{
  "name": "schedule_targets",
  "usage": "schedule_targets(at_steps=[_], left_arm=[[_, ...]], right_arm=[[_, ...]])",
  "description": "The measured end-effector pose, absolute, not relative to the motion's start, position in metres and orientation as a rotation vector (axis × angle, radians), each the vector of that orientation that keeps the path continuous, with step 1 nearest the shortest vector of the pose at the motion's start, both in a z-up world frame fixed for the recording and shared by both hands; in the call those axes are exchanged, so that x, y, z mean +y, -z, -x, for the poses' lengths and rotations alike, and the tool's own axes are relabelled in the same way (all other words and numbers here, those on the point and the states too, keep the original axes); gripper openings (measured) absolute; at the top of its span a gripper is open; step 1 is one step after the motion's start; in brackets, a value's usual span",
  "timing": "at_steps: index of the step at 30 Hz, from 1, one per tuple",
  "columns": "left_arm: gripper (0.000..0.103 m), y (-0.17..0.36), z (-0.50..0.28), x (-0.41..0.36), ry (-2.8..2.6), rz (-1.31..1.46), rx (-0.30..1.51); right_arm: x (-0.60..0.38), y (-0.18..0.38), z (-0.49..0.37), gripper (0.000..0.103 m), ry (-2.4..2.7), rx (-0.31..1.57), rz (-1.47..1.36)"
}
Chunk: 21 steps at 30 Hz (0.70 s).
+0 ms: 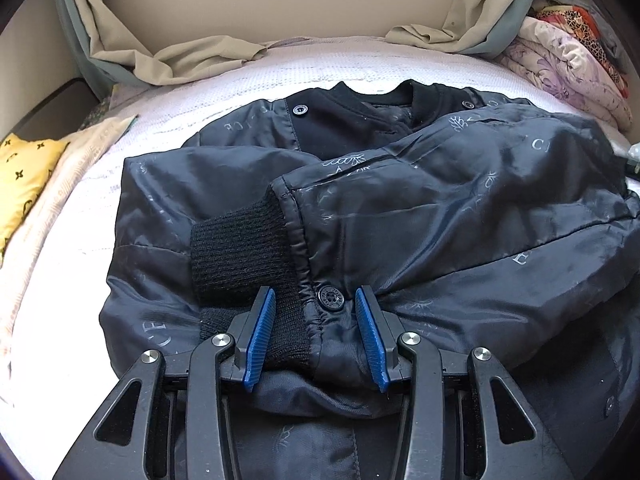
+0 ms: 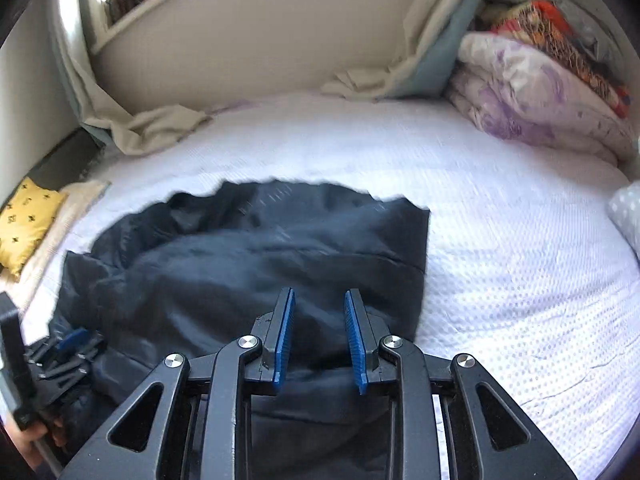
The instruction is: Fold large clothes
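Note:
A dark navy padded jacket [image 1: 440, 208] lies on the white bedcover [image 1: 248, 76] with its collar at the far side. One sleeve is folded across the front, and its black knit cuff [image 1: 236, 252] points left. My left gripper [image 1: 316, 320] is shut on a thick bunch of ribbing and hem, with a snap button [image 1: 330, 298] between its blue pads. In the right wrist view the jacket [image 2: 240, 264] is blurred. My right gripper [image 2: 318, 320] is shut on a fold at the jacket's near right side. The left gripper [image 2: 68, 344] and a hand [image 2: 36, 436] show at lower left.
A yellow patterned cushion [image 1: 24, 172] lies at the left edge of the bed. Folded floral quilts [image 2: 532, 96] are stacked at the back right. Beige cloth [image 1: 192, 60] hangs along the wall behind. White bedcover [image 2: 520, 280] stretches right of the jacket.

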<state>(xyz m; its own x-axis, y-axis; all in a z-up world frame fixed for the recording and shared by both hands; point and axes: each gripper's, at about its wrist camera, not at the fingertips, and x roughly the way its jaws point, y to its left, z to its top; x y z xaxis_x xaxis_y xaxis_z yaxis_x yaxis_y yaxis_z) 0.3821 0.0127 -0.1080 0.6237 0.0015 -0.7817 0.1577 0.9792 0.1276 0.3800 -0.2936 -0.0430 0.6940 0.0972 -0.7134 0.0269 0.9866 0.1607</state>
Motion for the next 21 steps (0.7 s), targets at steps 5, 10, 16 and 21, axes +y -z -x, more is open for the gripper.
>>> schedule_targets(at_steps=[5,10,16,21], left_arm=[[0.048,0.108,-0.382,0.013,0.093,-0.186,0.895],[0.048,0.107,-0.382,0.016,0.104,-0.174,0.896],[0.048,0.108,-0.382,0.015,0.100,-0.181,0.890],[0.048,0.101,-0.379,0.016,0.102,-0.189,0.874]], right_arm=[[-0.300,0.077,-0.388,0.022,-0.021,0.899,-0.172],[-0.293,0.099,-0.398,0.021,-0.002,0.913,-0.113],[-0.295,0.105,-0.400,0.020,-0.005,0.908,-0.114],[-0.302,0.087,-0.394,0.023,-0.019,0.888,-0.181]])
